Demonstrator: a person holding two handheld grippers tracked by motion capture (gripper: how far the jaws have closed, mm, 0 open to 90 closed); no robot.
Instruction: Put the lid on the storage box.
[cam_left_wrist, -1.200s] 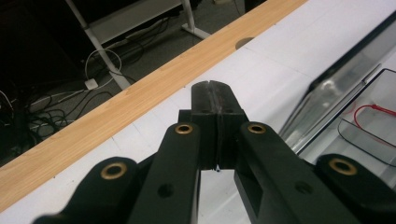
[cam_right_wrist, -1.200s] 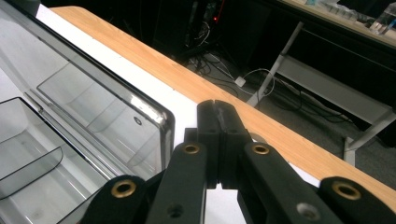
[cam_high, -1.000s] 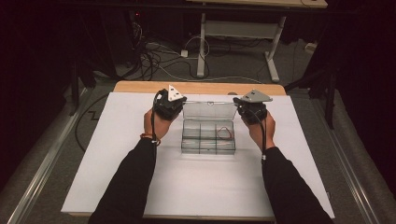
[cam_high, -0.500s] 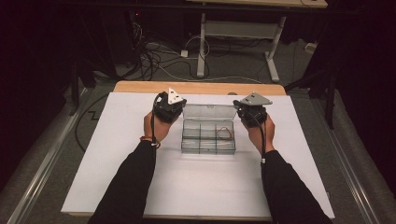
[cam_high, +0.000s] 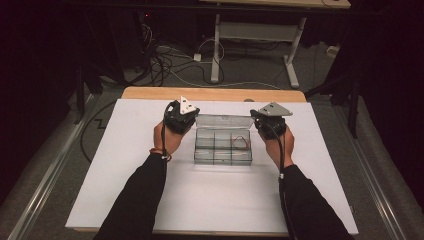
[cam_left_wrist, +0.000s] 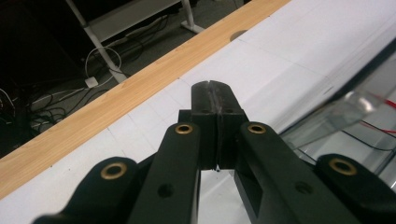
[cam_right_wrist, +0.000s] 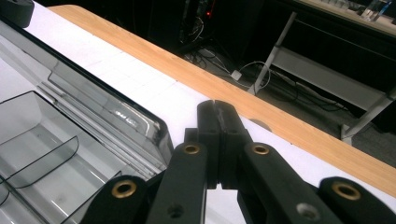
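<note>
A clear plastic compartment box (cam_high: 223, 146) lies open in the middle of the white table top (cam_high: 210, 200), its lid (cam_high: 223, 120) tilted back. Thin red and orange wires (cam_high: 241, 142) rest in its right rear compartment. My left gripper (cam_high: 182, 116) hovers by the box's left rear corner, jaws shut and empty, as the left gripper view (cam_left_wrist: 215, 95) shows. My right gripper (cam_high: 267, 120) is at the right rear corner, shut with nothing held (cam_right_wrist: 218, 114). The lid's edge (cam_right_wrist: 112, 109) lies just left of its jaws.
A wooden strip (cam_high: 212, 93) runs along the table's far edge, with a round hole (cam_right_wrist: 259, 124) in it. Beyond lie cables (cam_high: 170, 60) on the floor and a desk frame (cam_high: 260, 35). Bare white surface spreads in front of the box and to both sides.
</note>
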